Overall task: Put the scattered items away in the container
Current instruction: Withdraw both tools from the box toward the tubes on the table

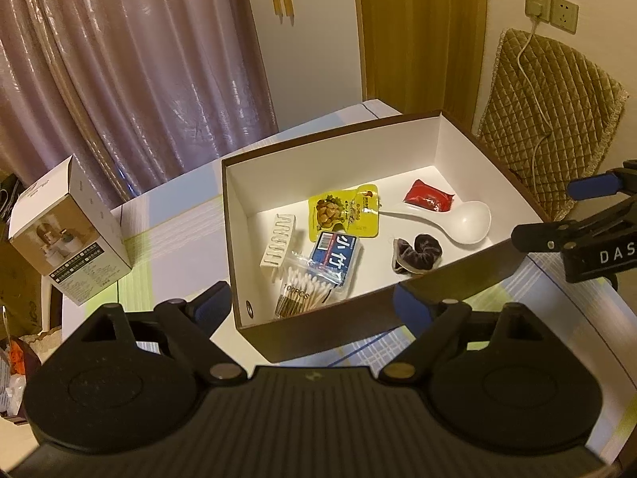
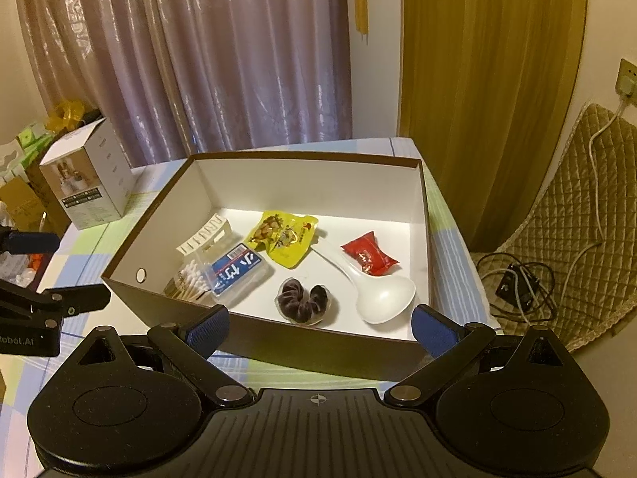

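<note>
Checked cloth over the counter [image 2: 450,247], carrying a brown, white-lined cardboard box [image 2: 278,334] and, well apart to its left, an upright product carton [image 2: 85,177]. Inside the box, on its floor: white ladle spoon [image 2: 382,298] beside a red snack packet [image 2: 368,259]; yellow snack pouch [image 2: 284,239] touching a blue tissue pack [image 2: 237,271]; dark velvet scrunchie [image 2: 304,304]; bag of cotton swabs [image 1: 304,292] partly under the tissue pack; cream hair claw [image 1: 278,245]. Left gripper [image 1: 314,302] and right gripper [image 2: 320,328] hovering at the near wall, fingers [image 2: 209,326] spread wide on both, holding nothing.
</note>
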Available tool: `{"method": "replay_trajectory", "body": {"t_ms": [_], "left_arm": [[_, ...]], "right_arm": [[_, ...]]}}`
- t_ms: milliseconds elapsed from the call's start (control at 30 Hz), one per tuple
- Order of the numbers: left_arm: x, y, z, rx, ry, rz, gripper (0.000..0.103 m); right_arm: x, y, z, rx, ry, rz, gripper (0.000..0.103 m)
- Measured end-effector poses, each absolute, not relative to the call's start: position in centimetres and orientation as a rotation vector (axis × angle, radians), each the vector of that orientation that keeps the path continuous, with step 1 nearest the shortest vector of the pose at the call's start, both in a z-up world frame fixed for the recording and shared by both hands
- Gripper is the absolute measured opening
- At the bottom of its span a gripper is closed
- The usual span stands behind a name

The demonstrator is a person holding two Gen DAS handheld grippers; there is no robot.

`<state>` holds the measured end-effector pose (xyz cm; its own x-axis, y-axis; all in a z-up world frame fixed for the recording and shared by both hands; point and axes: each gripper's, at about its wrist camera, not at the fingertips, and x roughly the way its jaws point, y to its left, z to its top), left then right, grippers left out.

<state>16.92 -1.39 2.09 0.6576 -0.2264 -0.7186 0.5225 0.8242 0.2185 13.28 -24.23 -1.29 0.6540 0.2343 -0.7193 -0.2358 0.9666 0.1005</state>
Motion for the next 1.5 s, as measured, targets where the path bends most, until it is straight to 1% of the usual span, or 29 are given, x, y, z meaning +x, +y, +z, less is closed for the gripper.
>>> {"method": "replay_trajectory", "body": {"t_ms": [333,567,900,1167,1367,1500], "left_arm": [[15.0,-0.8,2.5,0.423,0.732,-0.418,0.094],[14.3,-0.6,2.1,0.423,0.746,-0.413,0.095],[13.9,0.1,0.1,0.416,0.800,-0.430,0.095],[14.2,0.8,-2.4,0.418,0.873,-0.430,0.097],[14.0,1.4,-4.7,0.408,0.921,-0.442,0.099],[13.5,2.2,-6.8,0.400,0.956,-0.467,0.098]], "right_arm": [[12.1,-25.1,-1.1,0.031,0.804,0.284,0.102],[11.2,-24.6,-1.9,-0.031,0.812,0.311,0.102],[10.5,-25.6,-4.3,-0.018,0.823,0.305,0.102],[10.0,-25.3,-7.6,-0.056,0.933,0.331,0.102],[9.3,-25.0,-10.9,-0.084,1.056,0.368,0.102],[8.7,-25.8,-12.5,-0.071,1.084,0.378,0.102]]}}
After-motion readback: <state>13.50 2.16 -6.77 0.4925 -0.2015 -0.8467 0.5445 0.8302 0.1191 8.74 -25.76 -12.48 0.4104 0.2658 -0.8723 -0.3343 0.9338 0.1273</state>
